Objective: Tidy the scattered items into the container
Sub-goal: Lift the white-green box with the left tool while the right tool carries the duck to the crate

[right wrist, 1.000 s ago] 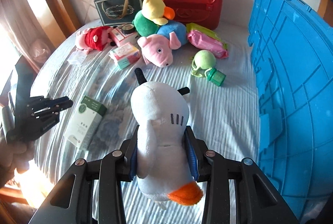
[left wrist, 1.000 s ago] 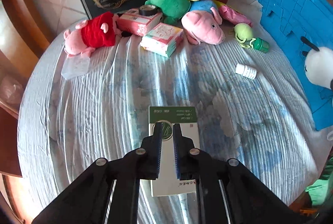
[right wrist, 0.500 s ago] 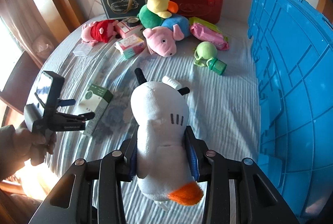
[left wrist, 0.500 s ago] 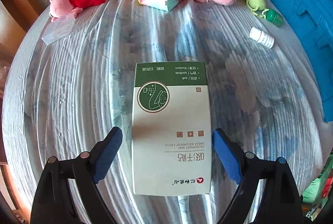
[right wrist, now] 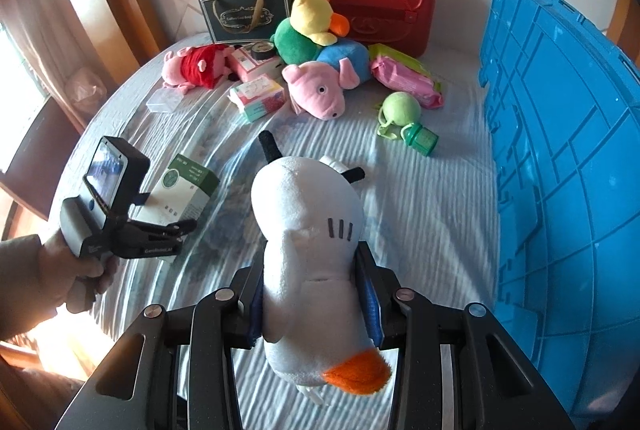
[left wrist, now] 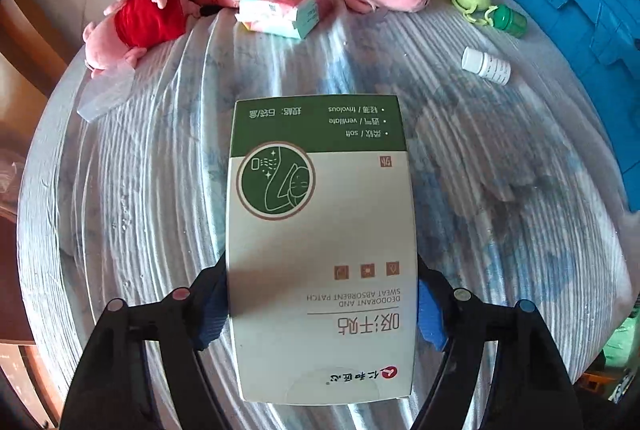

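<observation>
The left gripper [left wrist: 322, 304] is set astride the near end of a green-and-white carton [left wrist: 320, 246], a blue pad [left wrist: 430, 314] lying against each long edge; whether the carton is merely touched or firmly pinched cannot be told. The carton lies flat on the striped bed cover [left wrist: 500, 190]. It is judged light and stiff but thin-walled, so its sides could be dented by hard squeezing; a hold across the narrow width, nearer the middle, would be steadier against drooping.

The right gripper [right wrist: 314, 304] is clenched on a white plush duck [right wrist: 310, 250], taken at the body, the orange beak [right wrist: 358, 372] hanging towards the camera. The plush is judged soft, light and compressible, unlikely to slip or be harmed.

Beyond them, a small white bottle [left wrist: 486, 65], a green ball toy [right wrist: 400, 108], a pink pig plush [right wrist: 318, 90] and tissue packs [right wrist: 260, 98] are scattered on the bed. The blue container [right wrist: 560, 170] stands at the right edge.
</observation>
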Demonstrator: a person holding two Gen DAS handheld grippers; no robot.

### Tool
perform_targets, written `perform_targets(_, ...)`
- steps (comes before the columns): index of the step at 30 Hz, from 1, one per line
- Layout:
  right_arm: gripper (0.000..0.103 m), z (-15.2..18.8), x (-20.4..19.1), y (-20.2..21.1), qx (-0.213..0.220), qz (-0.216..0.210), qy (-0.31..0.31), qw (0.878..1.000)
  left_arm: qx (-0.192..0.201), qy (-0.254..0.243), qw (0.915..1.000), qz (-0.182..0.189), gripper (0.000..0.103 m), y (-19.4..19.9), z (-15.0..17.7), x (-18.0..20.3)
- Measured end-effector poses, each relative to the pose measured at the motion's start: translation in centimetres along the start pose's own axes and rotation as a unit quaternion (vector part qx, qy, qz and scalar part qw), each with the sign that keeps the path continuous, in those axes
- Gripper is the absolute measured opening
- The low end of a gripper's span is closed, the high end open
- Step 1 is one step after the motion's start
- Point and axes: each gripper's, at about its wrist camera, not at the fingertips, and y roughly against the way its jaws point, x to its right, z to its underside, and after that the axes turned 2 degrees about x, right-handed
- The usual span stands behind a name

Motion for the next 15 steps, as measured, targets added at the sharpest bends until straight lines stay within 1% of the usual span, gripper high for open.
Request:
perform_targets(2, 0.038, -0.4, 0.0, 0.4, 0.006, -0.002, 0.003, 1.000, 0.010, 0.009, 0.9999, -0.003, 0.075, 1.4, -0.4, 0.0)
perform_targets(7, 0.038, -1.1, 0.1, 2.4, 0.025, -0.010, 0.011, 1.000, 0.049, 0.031, 0.9983, -0.008, 0.075, 5.9, -2.1, 0.3)
perform_targets(11, 0.038, -1.8, 0.6, 5.0, 0.044, -0.019, 0.013, 0.999, 0.083, 0.046, 0.9954, -0.017, 0.075, 9.8, -3.4, 0.8)
perform_targets(15, 0.038, -2.5, 1.3, 8.3, 0.071, -0.033, 0.015, 0.997, 0.113, 0.059, 0.9917, -0.017, 0.075, 13.8, -4.6, 2.1)
